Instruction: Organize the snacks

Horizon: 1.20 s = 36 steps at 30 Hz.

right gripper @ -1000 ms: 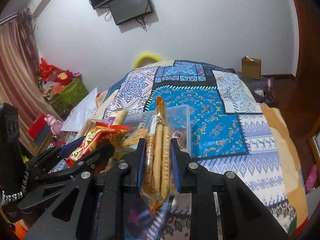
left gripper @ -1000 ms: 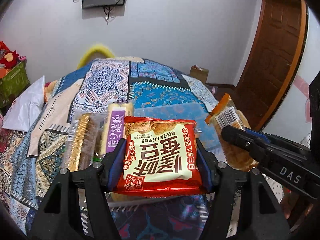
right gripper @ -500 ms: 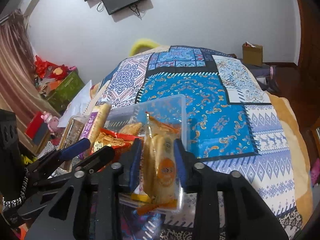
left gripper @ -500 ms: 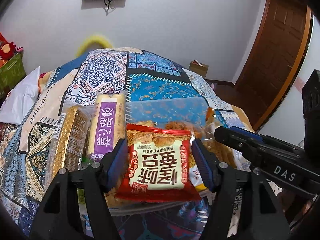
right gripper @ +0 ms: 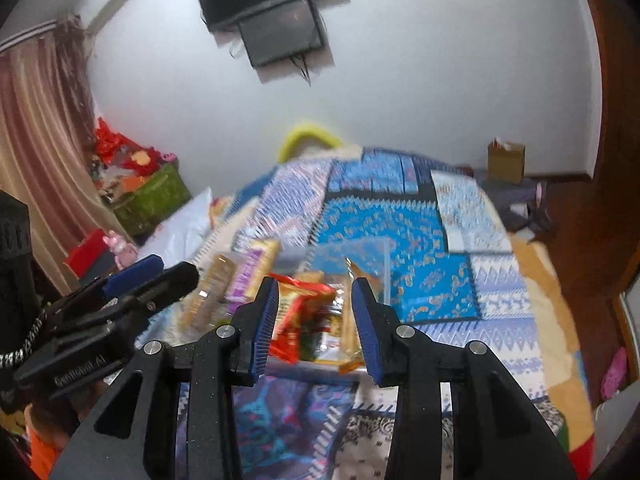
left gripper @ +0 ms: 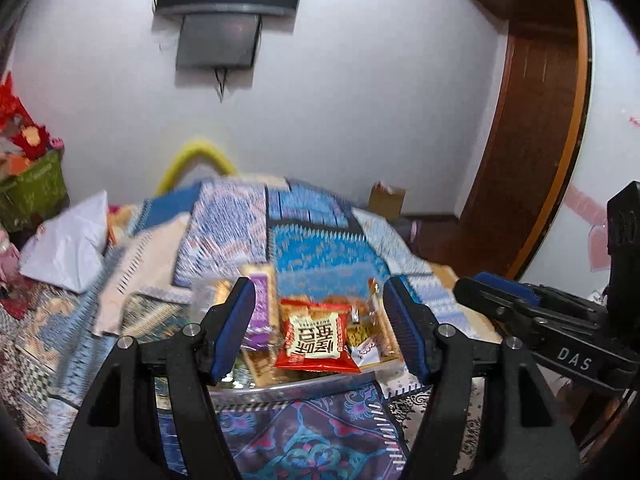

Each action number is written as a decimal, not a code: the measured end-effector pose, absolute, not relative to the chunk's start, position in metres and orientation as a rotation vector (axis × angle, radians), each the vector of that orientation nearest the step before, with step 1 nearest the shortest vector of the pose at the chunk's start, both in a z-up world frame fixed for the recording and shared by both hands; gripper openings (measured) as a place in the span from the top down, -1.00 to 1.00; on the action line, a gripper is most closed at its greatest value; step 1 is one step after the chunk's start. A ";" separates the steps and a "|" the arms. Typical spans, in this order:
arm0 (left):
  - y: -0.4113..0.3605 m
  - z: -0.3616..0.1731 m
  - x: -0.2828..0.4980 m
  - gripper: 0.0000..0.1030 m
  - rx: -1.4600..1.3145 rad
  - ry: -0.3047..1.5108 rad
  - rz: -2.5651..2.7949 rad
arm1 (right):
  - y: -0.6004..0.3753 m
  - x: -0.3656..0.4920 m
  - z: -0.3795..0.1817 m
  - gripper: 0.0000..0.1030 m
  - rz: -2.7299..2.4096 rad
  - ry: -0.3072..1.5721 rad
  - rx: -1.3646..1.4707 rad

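Both tools have let go and pulled back since a second ago: the red packet [left gripper: 316, 338] and the orange-edged snack bag [left gripper: 370, 330] now lie in the clear tub [left gripper: 288, 390] on the patterned bed [left gripper: 332, 252]. Left tool [left gripper: 320, 330] stands half open, nothing between its pads; right tool [right gripper: 316, 326] is open narrower, also empty. Left view alone shows the red packet's label face-on; right view shows it edge-on, plus curtain [right gripper: 36, 152] and green basket [right gripper: 154, 198]. Purple-labelled packet [left gripper: 260, 304] is partly hidden by the left pad. Bedspread blurred; the tub's far wall is barely visible.
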<state>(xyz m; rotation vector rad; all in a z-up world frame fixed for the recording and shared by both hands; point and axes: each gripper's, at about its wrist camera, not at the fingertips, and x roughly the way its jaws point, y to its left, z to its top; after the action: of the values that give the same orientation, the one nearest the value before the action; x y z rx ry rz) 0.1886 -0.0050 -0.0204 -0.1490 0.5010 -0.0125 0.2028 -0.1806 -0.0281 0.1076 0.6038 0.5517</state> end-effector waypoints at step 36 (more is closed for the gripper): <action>-0.011 0.040 0.040 -0.94 -0.039 0.272 -0.006 | -0.186 0.079 0.026 -0.99 0.492 0.327 0.057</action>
<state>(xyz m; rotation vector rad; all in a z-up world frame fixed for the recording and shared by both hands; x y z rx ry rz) 0.0401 -0.0113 0.0401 -0.0388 0.2721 -0.0064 0.0793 -0.1864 0.0259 0.0571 0.3265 0.4919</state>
